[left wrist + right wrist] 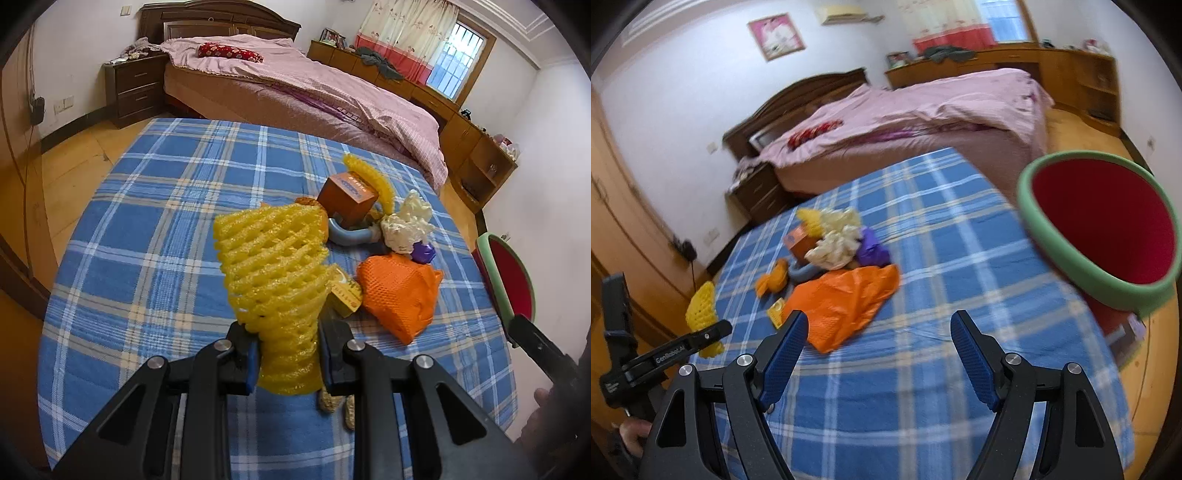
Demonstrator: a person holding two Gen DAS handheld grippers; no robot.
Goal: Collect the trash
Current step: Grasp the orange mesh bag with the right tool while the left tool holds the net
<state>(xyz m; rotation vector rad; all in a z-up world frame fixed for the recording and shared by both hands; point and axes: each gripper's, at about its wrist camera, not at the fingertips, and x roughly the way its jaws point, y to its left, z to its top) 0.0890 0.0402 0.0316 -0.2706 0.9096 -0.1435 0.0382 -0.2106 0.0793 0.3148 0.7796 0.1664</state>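
Trash lies in a loose heap toward the far right part of the blue plaid tablecloth (147,206) that covers the table. One piece is off the cloth: a yellow foam fruit-net sleeve (273,280), pinched at its lower end between the blue pads of the left gripper (287,363), whose fingers are closed on it so that the net stands up above the near edge of the cloth. In the right wrist view the same sleeve (701,314) shows at the left edge of the cloth, with the left gripper (713,332) clamped on it.

In the heap, a crumpled orange plastic bag (400,295) lies nearest; a small yellow carton (345,295) touches its left side. Beyond them sit a brown cardboard box (349,197), a second strip of yellow foam net (369,177) leaning over the box, a light-blue curved plastic piece (347,234), a wad of cream crumpled paper (404,221) and a small purple object (423,253). Two peanut shells (332,402) lie on the cloth just under the left gripper.

The right gripper (879,354) hangs over the near edge of the cloth with its fingers spread wide and nothing between them. A round bin with a green rim and red inside (1104,229) stands off the right edge of the table.
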